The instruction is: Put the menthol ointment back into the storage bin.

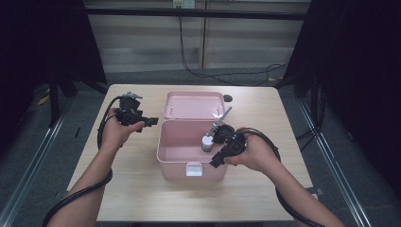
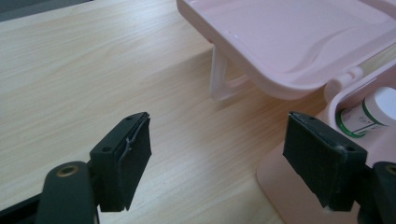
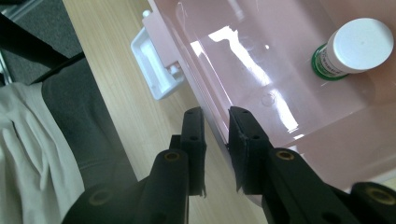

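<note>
A pink box (image 1: 175,168) stands open in the middle of the table, its lid (image 1: 194,105) laid back. A white-capped bottle (image 1: 206,142) with a green band stands inside. My right gripper (image 1: 213,162) straddles the box's front wall to the right of the latch (image 3: 156,70). In the right gripper view it (image 3: 215,128) is shut on that wall (image 3: 212,107), with the bottle (image 3: 355,46) farther in. My left gripper (image 1: 153,121) hovers left of the box, open and empty. In the left gripper view it (image 2: 217,154) faces the lid (image 2: 289,42) and the bottle (image 2: 373,112).
The wooden table (image 1: 132,189) has bare room left of and in front of the box. The person's clothing (image 3: 42,154) lies close beyond the table's near edge. Black cables trail from both hands, and a dark small disc (image 1: 228,98) lies behind the lid.
</note>
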`<state>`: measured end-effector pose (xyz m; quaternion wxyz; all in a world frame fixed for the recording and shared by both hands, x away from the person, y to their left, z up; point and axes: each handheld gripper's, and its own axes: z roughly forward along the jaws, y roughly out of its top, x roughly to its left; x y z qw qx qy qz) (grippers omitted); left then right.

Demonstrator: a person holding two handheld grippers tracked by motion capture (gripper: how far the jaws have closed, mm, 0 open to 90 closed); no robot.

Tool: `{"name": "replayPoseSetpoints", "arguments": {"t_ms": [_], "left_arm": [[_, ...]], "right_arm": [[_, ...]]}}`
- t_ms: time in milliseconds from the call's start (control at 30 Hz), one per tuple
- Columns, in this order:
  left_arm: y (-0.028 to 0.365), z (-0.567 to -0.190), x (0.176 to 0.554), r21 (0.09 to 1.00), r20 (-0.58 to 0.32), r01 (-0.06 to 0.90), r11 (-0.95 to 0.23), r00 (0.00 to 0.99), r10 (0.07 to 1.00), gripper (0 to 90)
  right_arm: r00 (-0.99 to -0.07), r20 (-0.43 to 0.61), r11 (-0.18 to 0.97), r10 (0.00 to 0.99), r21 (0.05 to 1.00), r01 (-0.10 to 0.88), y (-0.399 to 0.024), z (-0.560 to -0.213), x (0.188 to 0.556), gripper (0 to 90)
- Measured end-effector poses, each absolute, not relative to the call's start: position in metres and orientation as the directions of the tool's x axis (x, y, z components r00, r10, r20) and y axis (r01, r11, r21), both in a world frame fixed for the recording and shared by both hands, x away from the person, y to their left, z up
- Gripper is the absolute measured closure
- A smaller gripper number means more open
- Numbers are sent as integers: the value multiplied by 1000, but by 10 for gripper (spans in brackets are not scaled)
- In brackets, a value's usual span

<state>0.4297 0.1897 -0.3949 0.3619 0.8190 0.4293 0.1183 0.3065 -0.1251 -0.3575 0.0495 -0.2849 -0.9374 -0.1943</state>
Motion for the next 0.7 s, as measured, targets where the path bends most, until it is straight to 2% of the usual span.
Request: {"name": "replayPoseSetpoints", "arguments": {"t_ms": [500,700], "left_arm": [[170,-372,454,675,-178,669,-311,557,811,266],[154,-376,466,630,-161,699,-339,545,823,310]], "right_arm": [[-865,188,800,466,329,502,-123,-361,309,794],[-867,188,802,462,330,498,-123,-361,309,794]]}}
